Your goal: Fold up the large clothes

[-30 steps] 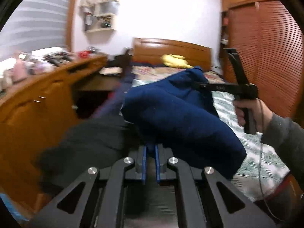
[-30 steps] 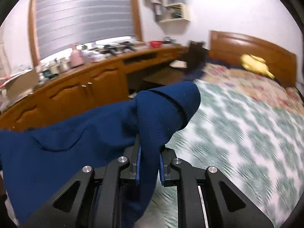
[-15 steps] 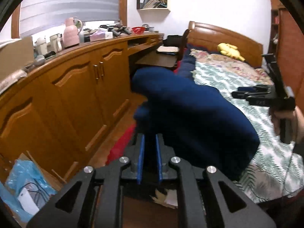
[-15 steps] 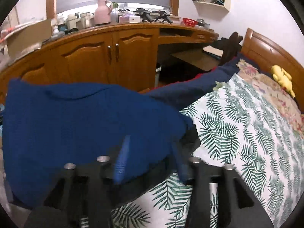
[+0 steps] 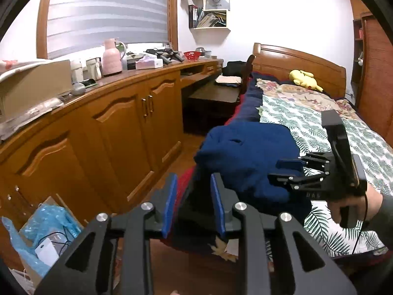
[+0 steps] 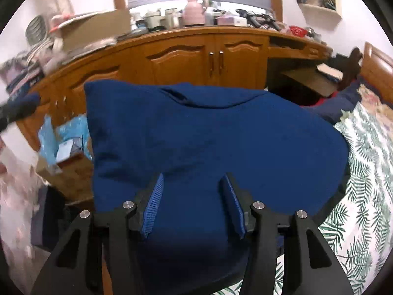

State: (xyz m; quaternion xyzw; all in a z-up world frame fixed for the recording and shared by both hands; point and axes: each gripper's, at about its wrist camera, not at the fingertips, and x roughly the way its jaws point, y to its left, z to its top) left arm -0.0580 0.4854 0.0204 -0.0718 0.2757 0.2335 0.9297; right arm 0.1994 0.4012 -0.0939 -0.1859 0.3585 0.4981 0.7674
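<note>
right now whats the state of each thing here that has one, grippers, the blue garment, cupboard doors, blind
left gripper: jaws opening, nothing between the pads
right gripper: open, over the garment, not gripping it
blue garment: released, folded in a bundle on the bed's edge
bed: made, leaf-print cover on top
cupboard doors: shut
window blind: lowered
yellow plush toy: lying by the headboard

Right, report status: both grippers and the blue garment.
Left gripper opening, nothing between pads. Right gripper open over blue garment, not gripping. Garment heaped at bed edge. Nothing in the way.
</note>
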